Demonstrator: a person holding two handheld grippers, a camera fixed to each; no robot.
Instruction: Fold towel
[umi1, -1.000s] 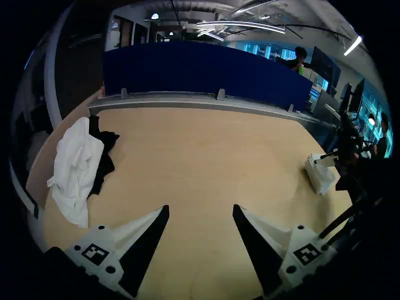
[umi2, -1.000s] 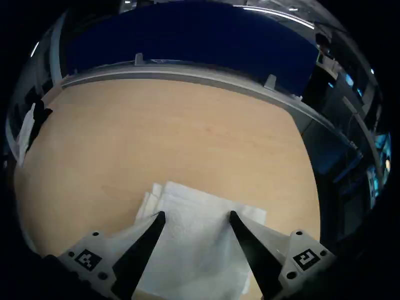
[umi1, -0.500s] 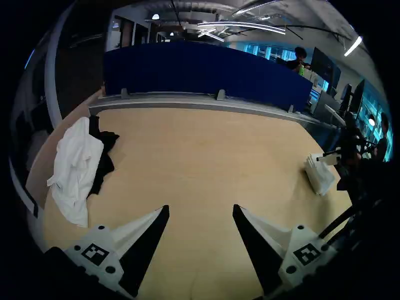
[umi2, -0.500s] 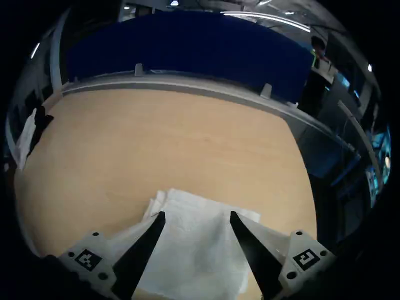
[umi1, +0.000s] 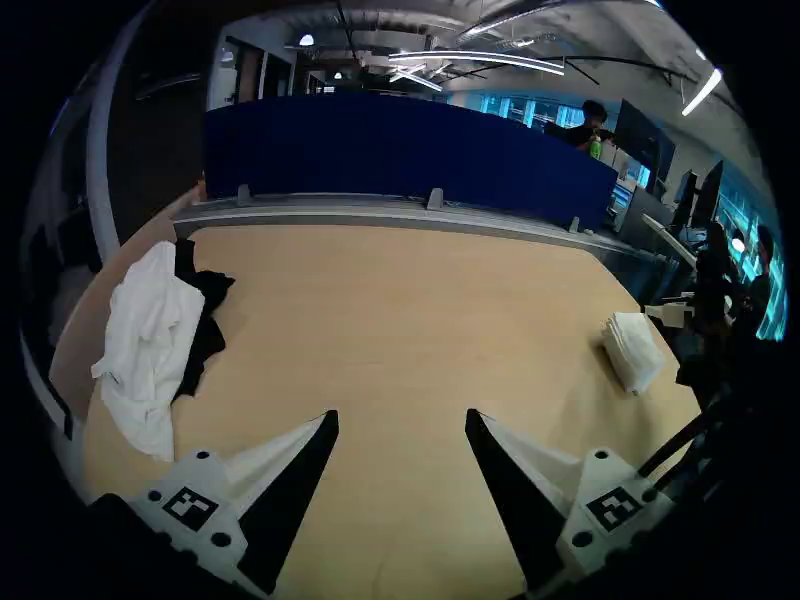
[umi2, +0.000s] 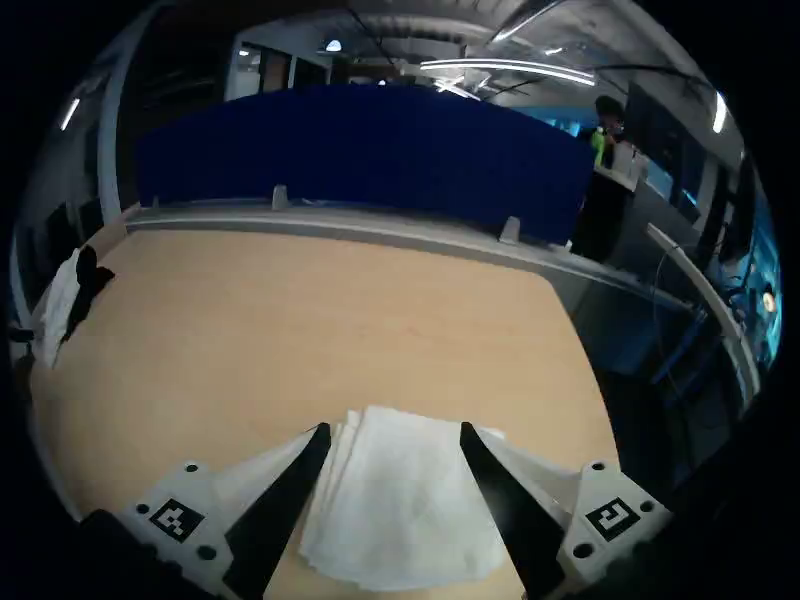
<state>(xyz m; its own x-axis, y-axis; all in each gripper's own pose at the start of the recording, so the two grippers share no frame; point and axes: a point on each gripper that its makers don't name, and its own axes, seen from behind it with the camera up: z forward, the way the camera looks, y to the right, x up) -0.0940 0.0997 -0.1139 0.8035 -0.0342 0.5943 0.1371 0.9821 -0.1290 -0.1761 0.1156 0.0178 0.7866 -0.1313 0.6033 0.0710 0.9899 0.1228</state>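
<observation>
A folded white towel (umi2: 400, 500) lies flat on the wooden table (umi2: 300, 320), right under and between the fingers of my right gripper (umi2: 393, 432). That gripper is open and its fingers do not press on the cloth. In the left gripper view the same towel (umi1: 632, 350) rests near the table's right edge, with the right gripper (umi1: 672, 312) just beyond it. My left gripper (umi1: 400, 415) is open over bare table, far from the towel. A crumpled white cloth (umi1: 145, 340) lies at the left edge.
A black garment (umi1: 205, 315) lies partly under the crumpled white cloth. A grey rail (umi1: 400, 210) and a blue partition (umi1: 400, 150) close off the table's far side. People sit at desks with monitors (umi1: 640, 125) beyond it, to the right.
The right gripper has risen and tilted up, so the towel sits lower in its view. In the left gripper view the towel has settled flat. The left gripper barely moved.
</observation>
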